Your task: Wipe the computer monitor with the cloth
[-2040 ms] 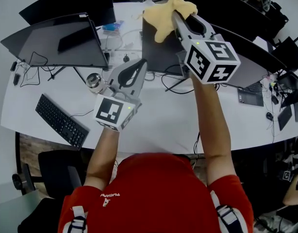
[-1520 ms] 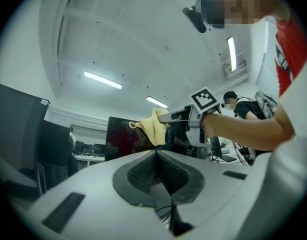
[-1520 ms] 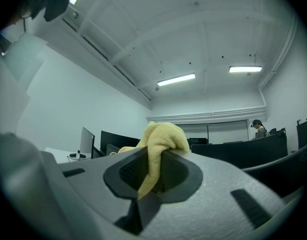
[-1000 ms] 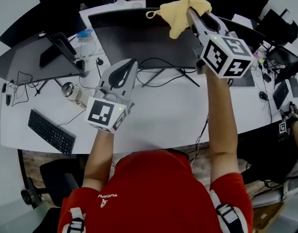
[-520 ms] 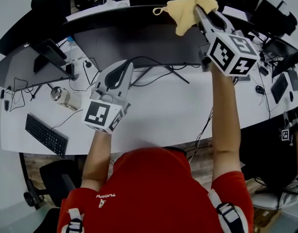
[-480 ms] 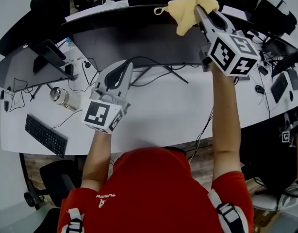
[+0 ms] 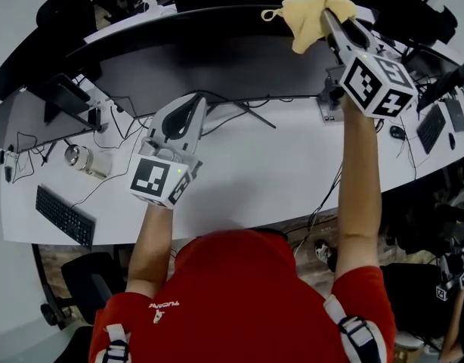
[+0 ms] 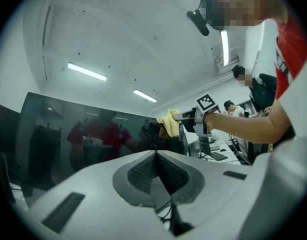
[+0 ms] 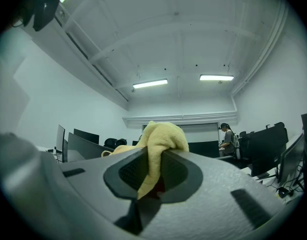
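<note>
Head view: right claw is pinching the cloth, and it is sitting up at the top edge of the monitor, near its right end. The right gripper view is showing the yellow cloth wedged between both jaws and bunching out past the tips. I cannot tell whether the cloth is pressing on the screen or only hanging at the rim.

Progress, judging only: the wipe is looking early. The cloth is at one upper corner, and the wide dark screen to the left and below is probably waiting to be covered. No streaks or dust are showing, so the cleaned part is not readable.

Pose: the right arm is reaching straight out and forward, with the claw pointing away over the monitor's top. The left arm is bending at the elbow and holding the left claw low over the counter, in front of the monitor's stand and cables. The left gripper view is showing its jaws pressed together on nothing and aiming at the screen, well apart from the cloth.
</note>
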